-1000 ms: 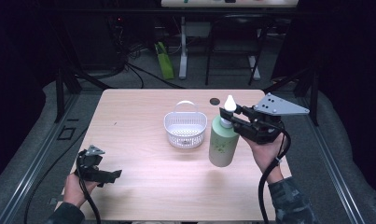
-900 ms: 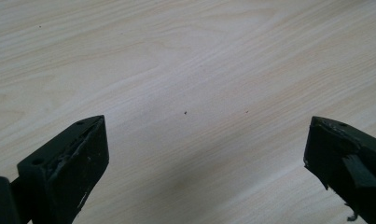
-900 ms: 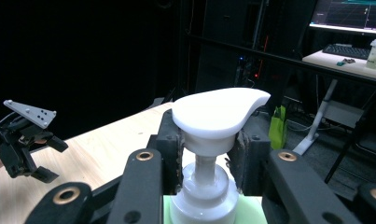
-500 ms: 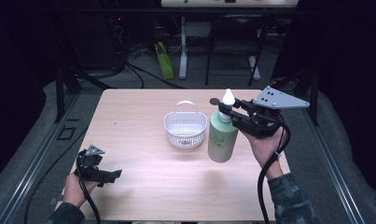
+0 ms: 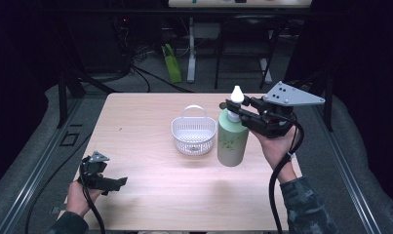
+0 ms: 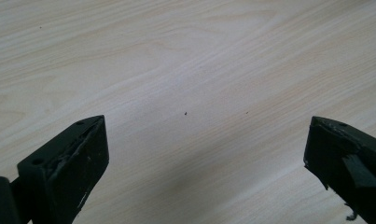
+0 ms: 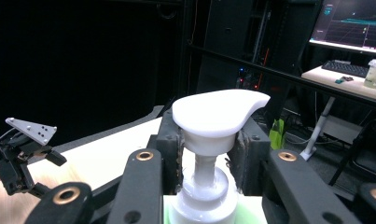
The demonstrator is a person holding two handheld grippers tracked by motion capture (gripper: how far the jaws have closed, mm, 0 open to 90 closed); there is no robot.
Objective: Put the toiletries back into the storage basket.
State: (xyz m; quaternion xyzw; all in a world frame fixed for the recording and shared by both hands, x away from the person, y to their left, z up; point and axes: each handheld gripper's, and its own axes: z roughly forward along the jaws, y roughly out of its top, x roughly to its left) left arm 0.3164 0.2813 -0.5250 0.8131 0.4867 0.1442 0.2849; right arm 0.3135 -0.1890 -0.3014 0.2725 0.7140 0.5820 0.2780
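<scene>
A pale green pump bottle (image 5: 232, 141) with a white pump head (image 7: 218, 112) hangs just above the wooden table (image 5: 150, 195), right of a white plastic basket (image 5: 194, 134). My right gripper (image 5: 235, 111) is shut on the bottle's neck under the pump head, and its black pads (image 7: 169, 140) press in from both sides. At the front left, my left gripper (image 5: 117, 182) sits low over the table. In the left gripper view its jaws stand wide apart, open, over bare wood (image 6: 199, 93). In the right gripper view the left gripper (image 7: 22, 154) appears far off.
The basket stands near the table's middle, close to the bottle's left side. Beyond the far edge are desk legs, cables and a green object (image 5: 172, 68) on the floor. A monitor (image 7: 353, 23) glows behind.
The right gripper has risen a little with the bottle, which now hangs off the table. The left gripper has stayed put.
</scene>
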